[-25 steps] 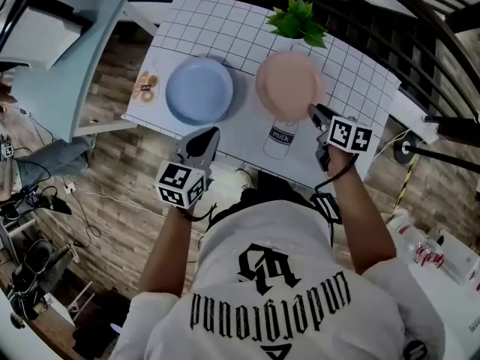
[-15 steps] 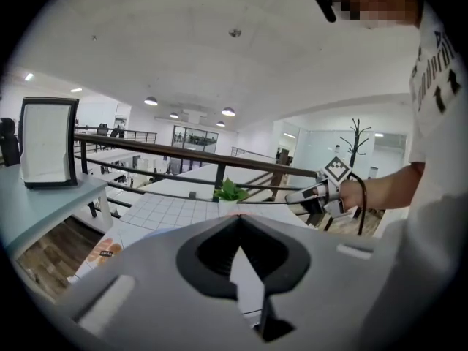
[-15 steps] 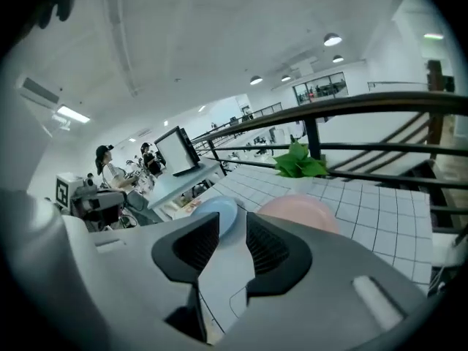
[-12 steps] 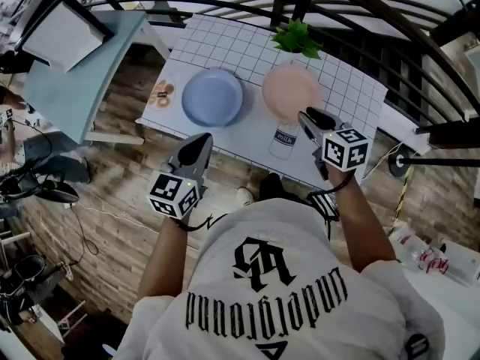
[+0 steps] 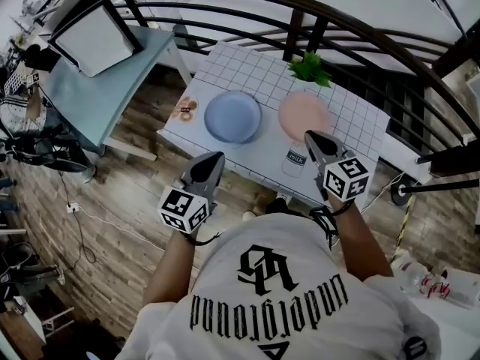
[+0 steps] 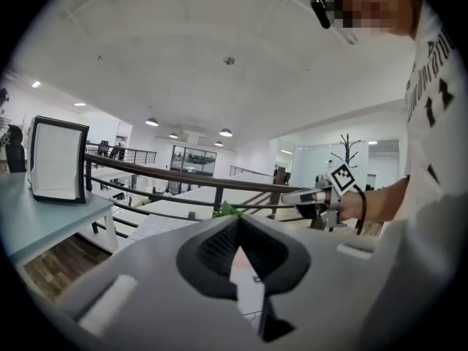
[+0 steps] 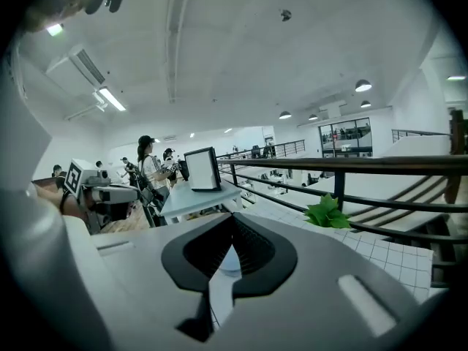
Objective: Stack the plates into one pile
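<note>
A blue plate (image 5: 233, 116) and a pink plate (image 5: 304, 115) lie side by side on the white grid-cloth table (image 5: 247, 77), apart from each other. My left gripper (image 5: 217, 157) hovers short of the table's near edge, below the blue plate, its jaws shut and empty (image 6: 238, 222). My right gripper (image 5: 309, 136) is held over the near edge just below the pink plate, jaws shut with nothing between them (image 7: 232, 222). Both are raised and point out over the railing.
A milk bottle (image 5: 296, 158) stands at the table's near edge between the grippers. A green plant (image 5: 310, 67) sits at the far side and cookies (image 5: 184, 109) at the left end. A dark railing (image 5: 315, 21) runs behind, and a light-blue table (image 5: 97, 81) stands to the left.
Both grippers have drawn back from the table toward me, the right one leaving the pink plate's edge with its jaws now shut. The head view has pulled away. The plates have not moved.
</note>
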Available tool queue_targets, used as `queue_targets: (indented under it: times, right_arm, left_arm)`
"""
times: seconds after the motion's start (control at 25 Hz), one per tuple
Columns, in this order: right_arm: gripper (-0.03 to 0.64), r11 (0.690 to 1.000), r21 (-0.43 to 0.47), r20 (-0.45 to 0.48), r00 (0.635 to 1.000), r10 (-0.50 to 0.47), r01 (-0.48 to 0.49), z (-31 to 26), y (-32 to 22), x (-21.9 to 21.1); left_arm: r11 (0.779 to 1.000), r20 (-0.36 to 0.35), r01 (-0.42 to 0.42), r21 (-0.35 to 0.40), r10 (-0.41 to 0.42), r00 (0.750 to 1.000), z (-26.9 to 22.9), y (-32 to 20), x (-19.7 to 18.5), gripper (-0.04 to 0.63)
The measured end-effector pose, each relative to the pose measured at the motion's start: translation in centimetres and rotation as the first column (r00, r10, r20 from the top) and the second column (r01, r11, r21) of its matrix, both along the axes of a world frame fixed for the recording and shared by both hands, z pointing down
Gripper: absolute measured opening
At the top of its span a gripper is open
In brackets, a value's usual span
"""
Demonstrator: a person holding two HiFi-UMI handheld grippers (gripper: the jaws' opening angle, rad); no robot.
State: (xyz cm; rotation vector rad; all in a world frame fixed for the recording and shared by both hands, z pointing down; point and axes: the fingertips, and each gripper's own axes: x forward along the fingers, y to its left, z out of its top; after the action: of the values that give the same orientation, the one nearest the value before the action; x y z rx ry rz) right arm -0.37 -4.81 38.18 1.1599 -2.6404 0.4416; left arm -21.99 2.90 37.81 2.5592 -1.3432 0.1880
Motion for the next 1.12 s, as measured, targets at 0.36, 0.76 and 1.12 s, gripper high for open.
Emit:
queue_targets:
  times: [0.36, 0.76, 1.12]
  right_arm:
    - [0.003, 0.998, -0.002, -0.002, 0.998, -0.067, 0.067, -0.4, 1.2, -4.2]
    - [0.003, 0.990, -0.016, 0.007, 0.990, -0.141, 0.142, 1.4, -1.3, -9.4]
    - [0.003, 0.991, -0.057, 0.019, 0.992, -0.123, 0.124, 4.3, -6.9, -11.2]
  left_arm:
    - [0.997, -0.001, 0.077, 0.017, -0.077, 0.997, -0.8, 2.5, -4.1, 0.049]
    - [0.989, 0.030, 0.146, 0.008, -0.147, 0.989, -0.2, 1.7, -8.5, 0.049]
    - [0.994, 0.058, 0.106, -0.019, -0.105, 0.993, 1.8, -4.5, -9.9, 0.049]
